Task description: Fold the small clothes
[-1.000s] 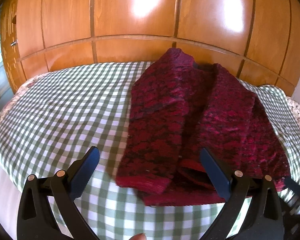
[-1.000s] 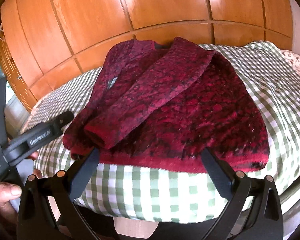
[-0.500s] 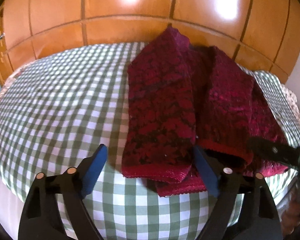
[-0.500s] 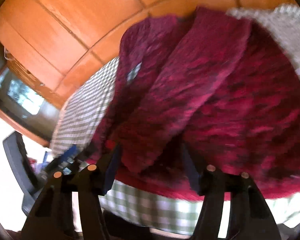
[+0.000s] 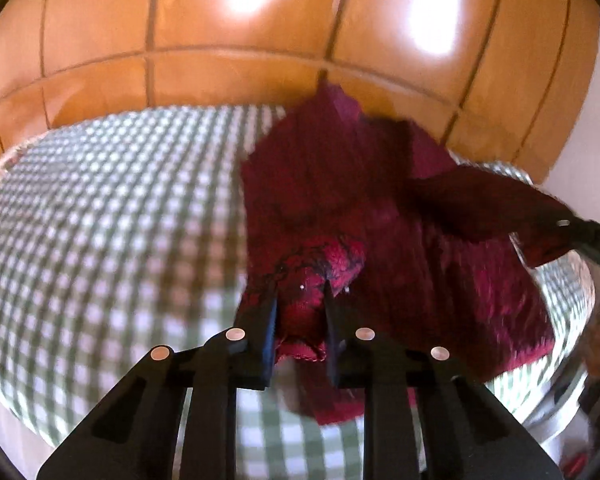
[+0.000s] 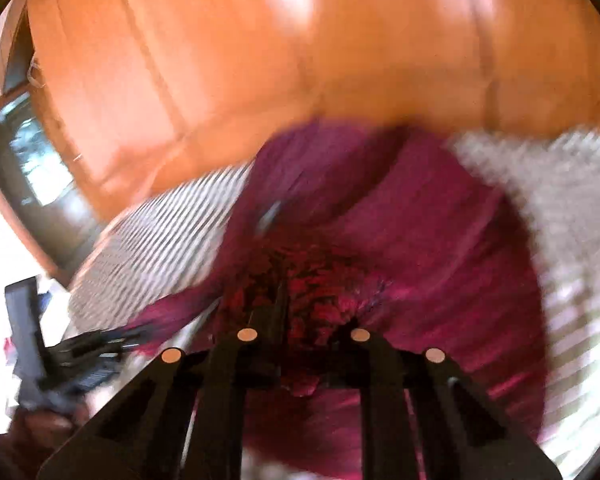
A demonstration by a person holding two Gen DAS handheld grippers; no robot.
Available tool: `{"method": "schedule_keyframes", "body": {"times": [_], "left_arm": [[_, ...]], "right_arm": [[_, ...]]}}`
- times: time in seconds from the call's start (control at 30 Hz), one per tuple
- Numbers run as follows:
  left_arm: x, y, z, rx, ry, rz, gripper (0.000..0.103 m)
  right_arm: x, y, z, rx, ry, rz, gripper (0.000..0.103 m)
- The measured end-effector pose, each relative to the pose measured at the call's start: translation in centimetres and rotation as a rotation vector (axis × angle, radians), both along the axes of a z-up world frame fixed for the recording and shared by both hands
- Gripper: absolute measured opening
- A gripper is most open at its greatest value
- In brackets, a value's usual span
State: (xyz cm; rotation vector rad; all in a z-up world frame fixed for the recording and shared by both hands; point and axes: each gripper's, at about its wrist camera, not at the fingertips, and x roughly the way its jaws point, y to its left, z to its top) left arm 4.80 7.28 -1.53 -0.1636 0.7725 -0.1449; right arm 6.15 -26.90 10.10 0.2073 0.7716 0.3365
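A dark red knitted sweater point(image 5: 340, 184) lies on the green-and-white checked cloth point(image 5: 112, 216), sleeves folded inward. My left gripper point(image 5: 300, 296) is shut on the sweater's near left hem and lifts it off the cloth. My right gripper point(image 6: 316, 308) is shut on the sweater point(image 6: 420, 240) at its near right hem, and shows in the left wrist view point(image 5: 580, 236) raising that corner. The right wrist view is blurred by motion.
A glossy wooden panelled wall point(image 5: 260, 60) stands right behind the table. The checked cloth's near edge point(image 5: 280, 432) drops off just under my grippers. A dark window point(image 6: 32, 168) is at the far left.
Both grippers went from open at the sweater's near hem to shut on it. The hem has lifted off the cloth and is moving toward the collar.
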Motion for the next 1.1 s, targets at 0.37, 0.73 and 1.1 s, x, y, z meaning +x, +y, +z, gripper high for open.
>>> {"method": "schedule_keyframes", "body": {"times": [0.37,0.73,1.1], "left_arm": [[9.0,10.5,4.0,0.037,-0.035,0.295,0.016],[18.4,20.6,5.1,0.192,0.050,0.649,0.058],[12.2,10.9,2.2,0.029,0.045,0.235,0.076]], "right_arm": [[8.2,-22.8,-3.6,0.026,0.127,-0.625,0.012],[12.3,-34.6,-5.2,0.014,0.215,-0.955,0.077],[4.0,-23.9,-8.7,0.094,0.351,-0.484,0.090]]}}
